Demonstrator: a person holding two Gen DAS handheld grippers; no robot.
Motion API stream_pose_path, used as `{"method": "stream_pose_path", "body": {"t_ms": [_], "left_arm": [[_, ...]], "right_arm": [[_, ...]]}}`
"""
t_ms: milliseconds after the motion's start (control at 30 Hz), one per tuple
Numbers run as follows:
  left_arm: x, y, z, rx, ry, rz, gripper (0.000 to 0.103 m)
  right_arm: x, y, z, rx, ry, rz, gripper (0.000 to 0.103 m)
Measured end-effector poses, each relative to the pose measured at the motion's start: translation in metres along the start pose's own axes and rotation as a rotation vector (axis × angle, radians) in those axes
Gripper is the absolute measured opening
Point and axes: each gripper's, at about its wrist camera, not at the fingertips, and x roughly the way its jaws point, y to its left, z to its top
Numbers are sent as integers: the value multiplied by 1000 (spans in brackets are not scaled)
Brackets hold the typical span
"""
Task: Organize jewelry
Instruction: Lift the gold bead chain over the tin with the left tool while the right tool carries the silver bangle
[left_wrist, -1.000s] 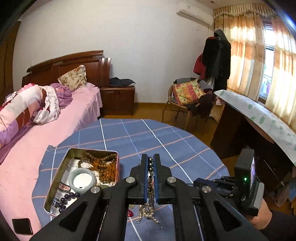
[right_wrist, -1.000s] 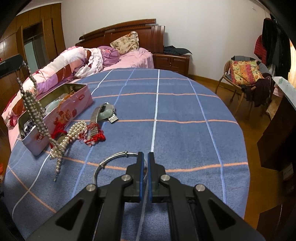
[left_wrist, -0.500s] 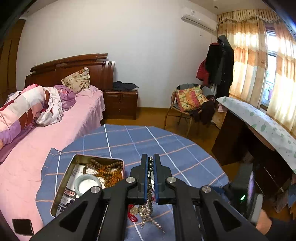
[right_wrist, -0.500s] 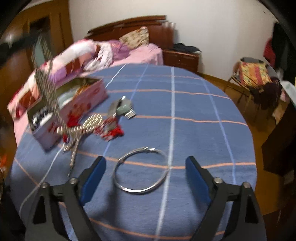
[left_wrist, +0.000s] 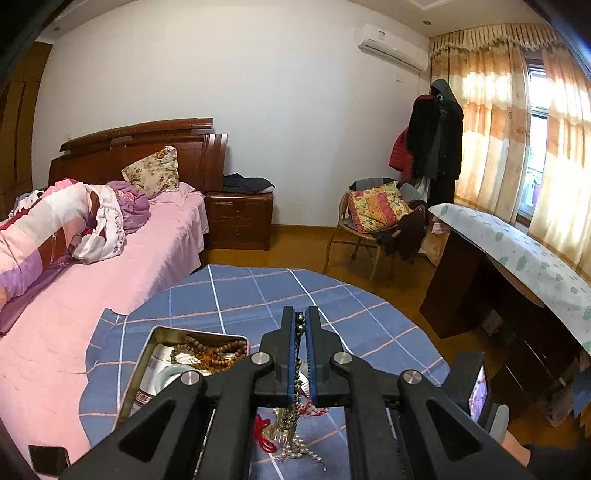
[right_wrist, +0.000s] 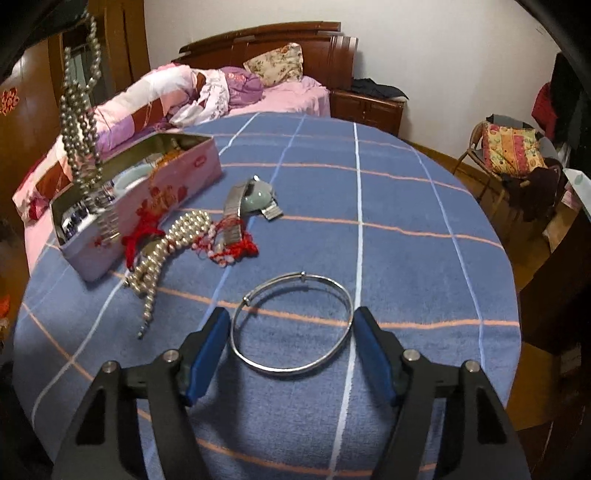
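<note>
- Left gripper (left_wrist: 302, 325): jaws clamped on bead necklace (left_wrist: 297, 369), which hangs above the pink tin (right_wrist: 177, 177) at 10 o'clock
- Right gripper (right_wrist: 290, 325): jaws just been closing, still apart; silver bangle (right_wrist: 291, 321) lies between them on the tablecloth (right_wrist: 406, 206), pads apparently not pressing

Ahead of my right gripper (right_wrist: 290, 345) the blue checked cloth (right_wrist: 406, 206) lies bare to the table's far edge and off to the right. To the left my way is crowded: the pearl strands (right_wrist: 162, 251), red cords (right_wrist: 142, 236) and watch (right_wrist: 255, 199) lie heaped beside the pink tin (right_wrist: 155, 206), with a bead chain (right_wrist: 83, 122) hanging above it.
</note>
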Motion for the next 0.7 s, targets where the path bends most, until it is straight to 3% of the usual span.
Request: {"method": "stream_pose_path", "body": {"t_ms": [700], "left_arm": [[-22, 37, 13, -3, -41, 105, 4]], "right_arm": [[-30, 49, 75, -85, -178, 43, 71]]}}
